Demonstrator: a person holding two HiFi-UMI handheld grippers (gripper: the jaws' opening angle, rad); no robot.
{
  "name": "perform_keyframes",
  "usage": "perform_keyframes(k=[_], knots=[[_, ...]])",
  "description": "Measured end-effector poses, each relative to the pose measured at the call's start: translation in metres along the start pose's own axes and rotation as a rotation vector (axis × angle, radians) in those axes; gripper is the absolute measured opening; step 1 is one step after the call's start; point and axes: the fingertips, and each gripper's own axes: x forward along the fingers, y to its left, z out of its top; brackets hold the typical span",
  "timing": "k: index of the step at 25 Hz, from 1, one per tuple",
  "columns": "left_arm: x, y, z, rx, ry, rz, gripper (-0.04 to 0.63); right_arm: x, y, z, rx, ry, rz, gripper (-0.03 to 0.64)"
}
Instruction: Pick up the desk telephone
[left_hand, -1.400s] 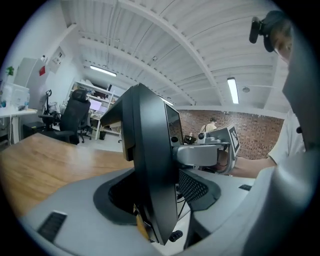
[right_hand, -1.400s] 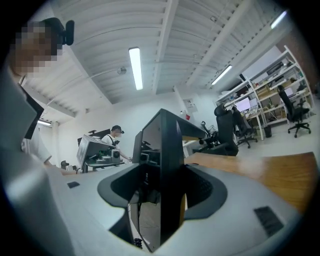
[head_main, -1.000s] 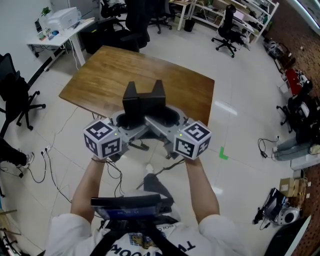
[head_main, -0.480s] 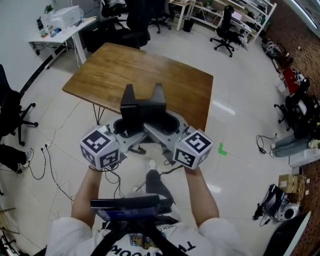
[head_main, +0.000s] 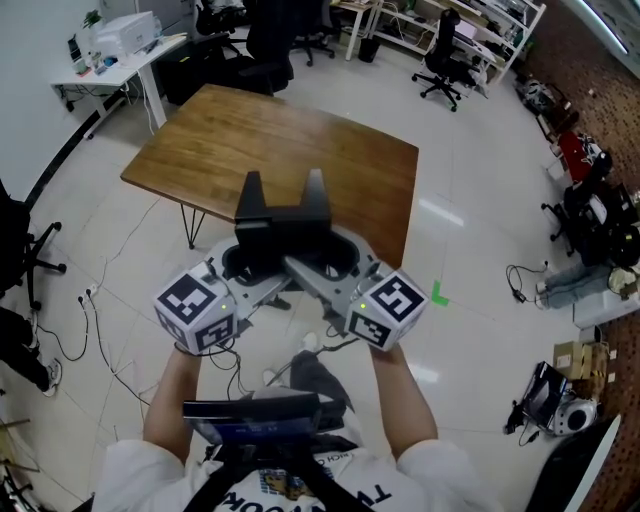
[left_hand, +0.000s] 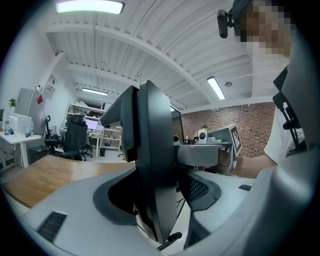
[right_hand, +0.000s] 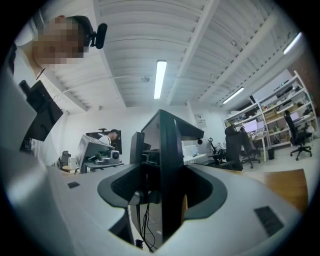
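The black desk telephone (head_main: 285, 212) hangs in the air between my two grippers, in front of the near edge of the wooden table (head_main: 200, 130). My left gripper (head_main: 258, 262) presses on it from the left and my right gripper (head_main: 328, 258) from the right. In the left gripper view the phone (left_hand: 150, 160) stands edge-on, filling the gap of the left gripper (left_hand: 150, 200). The right gripper view shows the same dark body (right_hand: 167, 165) clamped in the right gripper (right_hand: 165, 200). A thin black cord (right_hand: 142, 220) dangles below it.
A white desk with a printer (head_main: 125, 38) stands at the far left. Office chairs (head_main: 445, 60) and shelves line the back. Cables (head_main: 90, 320) lie on the tiled floor at left, a green tape mark (head_main: 438, 293) at right, and equipment (head_main: 555, 400) at lower right.
Both grippers, still clamped on the telephone, have drawn back from the table toward the person's body. The table's near edge now lies farther from the phone.
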Motion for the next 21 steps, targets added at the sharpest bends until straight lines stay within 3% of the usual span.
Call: perform_keyframes(k=[21], knots=[[-0.0032,-0.0017,0.0007,0.004,0.003,0.001,0.25,-0.0006,0.0041,0.0013,-0.009,0.005,-0.003,0.272]])
